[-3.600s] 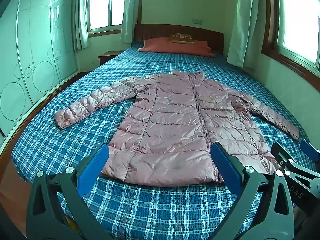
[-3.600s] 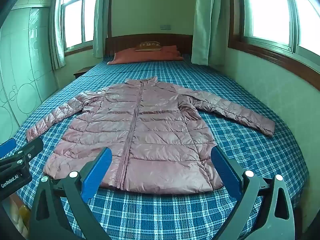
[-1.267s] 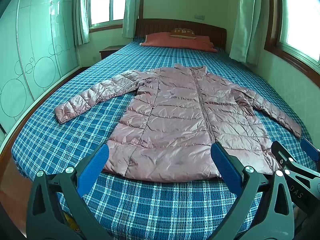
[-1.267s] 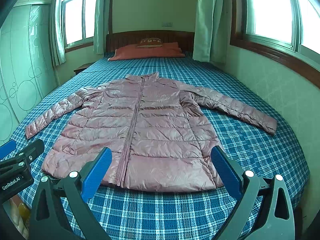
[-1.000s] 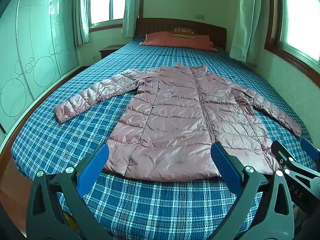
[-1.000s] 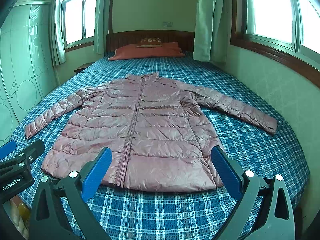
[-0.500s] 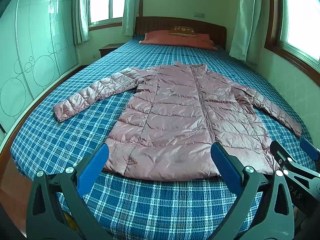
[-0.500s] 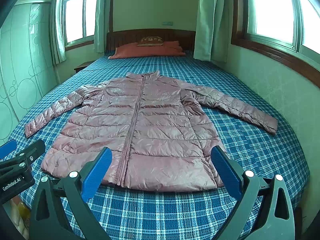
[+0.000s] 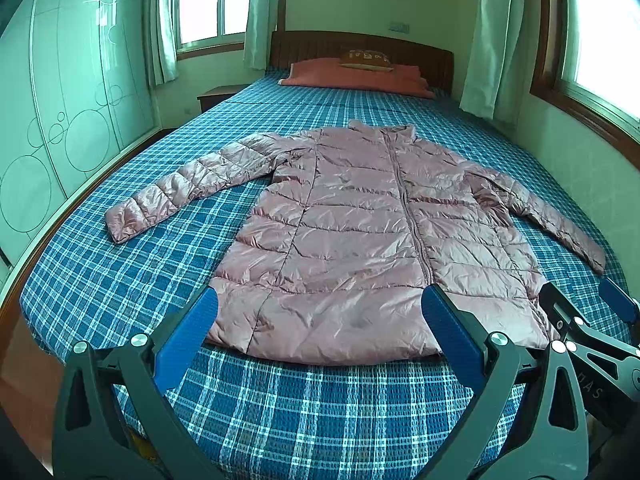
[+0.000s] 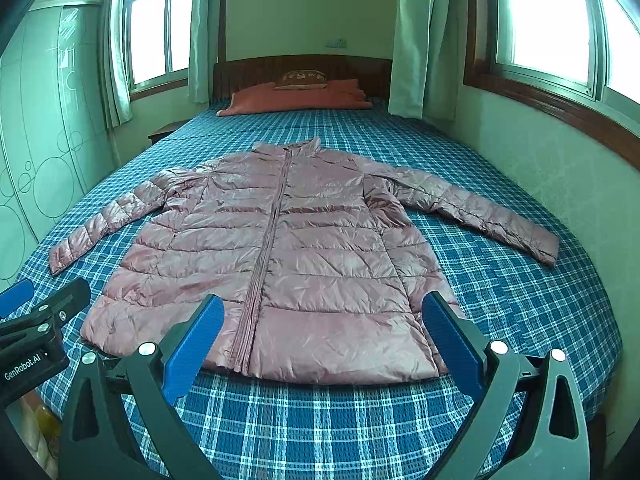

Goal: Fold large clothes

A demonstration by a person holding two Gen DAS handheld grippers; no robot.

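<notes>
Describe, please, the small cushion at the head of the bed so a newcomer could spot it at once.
Start at the blue plaid bed and look past the pink puffer jacket to the dark wooden headboard. There the small brown patterned cushion sits on the wide orange-red pillow, smaller and darker.

A wide bed covered in a blue-and-white plaid sheet [image 9: 132,280] fills the room, with a dark wooden headboard [image 10: 344,68] at the far wall. An orange-red pillow [image 10: 300,98] lies below it, a small brown patterned cushion [image 10: 300,79] on top. Pale green curtains [image 10: 416,40] frame bright wood-trimmed windows [image 10: 548,20]. A pale green wardrobe with circle patterns [image 9: 60,120] lines the left wall, a low wooden nightstand [image 9: 218,94] beside the bed.
</notes>
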